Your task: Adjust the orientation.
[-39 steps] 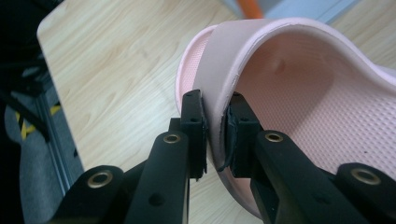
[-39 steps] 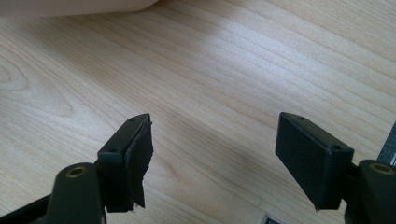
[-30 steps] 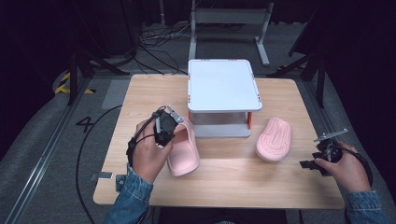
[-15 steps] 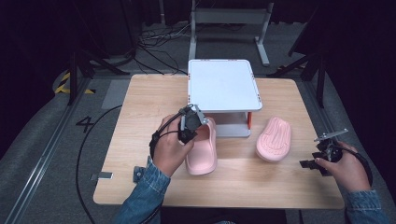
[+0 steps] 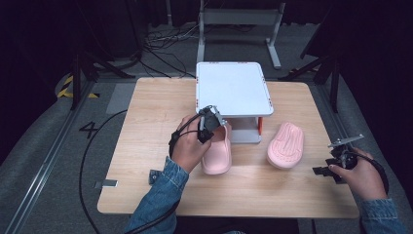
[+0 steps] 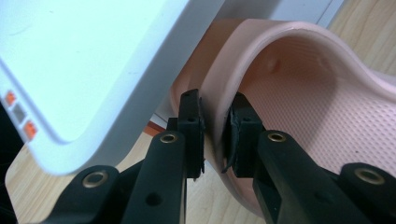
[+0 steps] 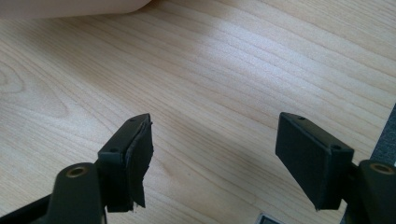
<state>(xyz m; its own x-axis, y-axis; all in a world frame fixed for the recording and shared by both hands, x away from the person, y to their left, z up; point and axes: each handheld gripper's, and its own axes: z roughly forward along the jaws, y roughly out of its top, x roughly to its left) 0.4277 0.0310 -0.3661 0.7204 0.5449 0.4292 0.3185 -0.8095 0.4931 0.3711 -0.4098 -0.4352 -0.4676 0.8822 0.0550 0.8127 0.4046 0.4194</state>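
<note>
A pink slipper (image 5: 217,153) lies upright on the wooden table (image 5: 146,126), its toe against the foot of the white stand (image 5: 234,87). My left gripper (image 5: 217,127) is shut on the rim of that slipper's upper. In the left gripper view both pads (image 6: 191,126) pinch the pink rim (image 6: 299,93) beside the stand's white top (image 6: 84,60). A second pink slipper (image 5: 286,145) lies sole up to the right of the stand. My right gripper (image 5: 327,158) hovers at the table's right edge, open, with bare wood (image 7: 233,70) between its jaws (image 7: 215,158).
The white stand's raised platform sits mid-table at the back, with red trim at one leg (image 5: 259,126). A cable (image 5: 92,161) trails off the table's left side. Dark floor, cables and a metal frame (image 5: 238,19) lie beyond the table.
My left hand has carried the pink slipper to the right and a little down, from the table's left half up to the white stand. The right hand has kept still.
</note>
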